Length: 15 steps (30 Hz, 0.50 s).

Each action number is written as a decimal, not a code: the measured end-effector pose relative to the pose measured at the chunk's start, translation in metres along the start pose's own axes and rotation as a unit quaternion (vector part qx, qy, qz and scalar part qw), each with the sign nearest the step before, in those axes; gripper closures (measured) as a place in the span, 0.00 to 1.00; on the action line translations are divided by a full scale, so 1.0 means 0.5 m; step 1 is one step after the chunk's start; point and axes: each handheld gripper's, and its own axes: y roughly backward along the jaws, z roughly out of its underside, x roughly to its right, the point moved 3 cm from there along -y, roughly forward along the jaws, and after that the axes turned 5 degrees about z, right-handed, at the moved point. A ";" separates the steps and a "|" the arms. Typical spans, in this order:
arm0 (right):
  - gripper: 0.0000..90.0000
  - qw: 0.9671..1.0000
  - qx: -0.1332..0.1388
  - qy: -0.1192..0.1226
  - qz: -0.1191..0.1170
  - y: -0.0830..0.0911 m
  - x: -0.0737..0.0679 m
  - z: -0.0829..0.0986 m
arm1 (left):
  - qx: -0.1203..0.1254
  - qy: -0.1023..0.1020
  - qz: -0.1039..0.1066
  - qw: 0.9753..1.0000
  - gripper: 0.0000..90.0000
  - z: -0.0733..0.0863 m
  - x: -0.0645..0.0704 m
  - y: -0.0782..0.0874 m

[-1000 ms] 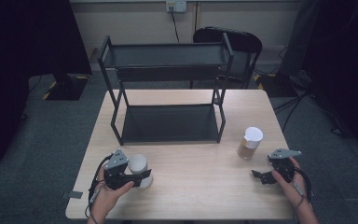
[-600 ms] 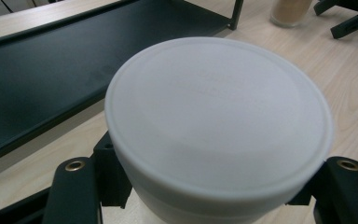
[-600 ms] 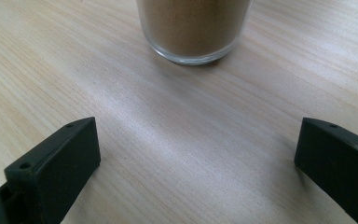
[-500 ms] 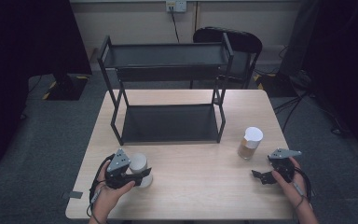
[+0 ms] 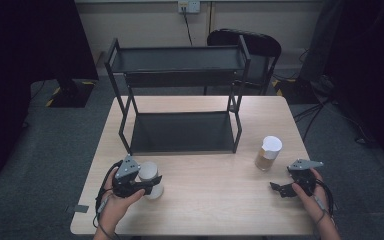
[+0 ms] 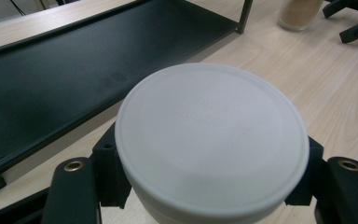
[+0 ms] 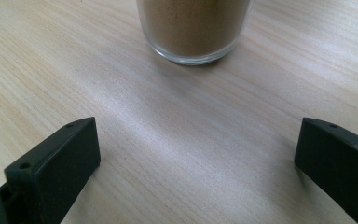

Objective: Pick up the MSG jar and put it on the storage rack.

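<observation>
A jar with a white lid (image 5: 149,176) stands near the table's front left. My left gripper (image 5: 139,181) is shut on it. In the left gripper view the lid (image 6: 212,140) is close up, and both black jaws press on the jar's sides just under it. A glass jar of brown powder (image 5: 268,153) with a white lid stands at the right. My right gripper (image 5: 278,190) rests open on the table just in front of it. In the right gripper view the jar's base (image 7: 193,28) is ahead of the gripper (image 7: 193,158), whose jaws are wide apart.
A black two-tier metal rack (image 5: 182,131) stands at the back middle of the wooden table (image 5: 215,200). Its lower shelf (image 6: 65,79) lies just behind the held jar. A dark chair (image 5: 247,45) is behind the table.
</observation>
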 end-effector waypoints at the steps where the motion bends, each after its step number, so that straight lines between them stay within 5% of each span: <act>1: 0.00 1.000 0.000 0.000 0.000 0.000 0.000 0.000 | -0.001 0.002 0.003 1.000 0.38 -0.002 -0.002 -0.001; 15: 0.00 1.000 0.000 0.000 0.000 0.000 0.000 0.000 | -0.003 0.000 0.013 1.000 0.38 -0.036 -0.005 -0.005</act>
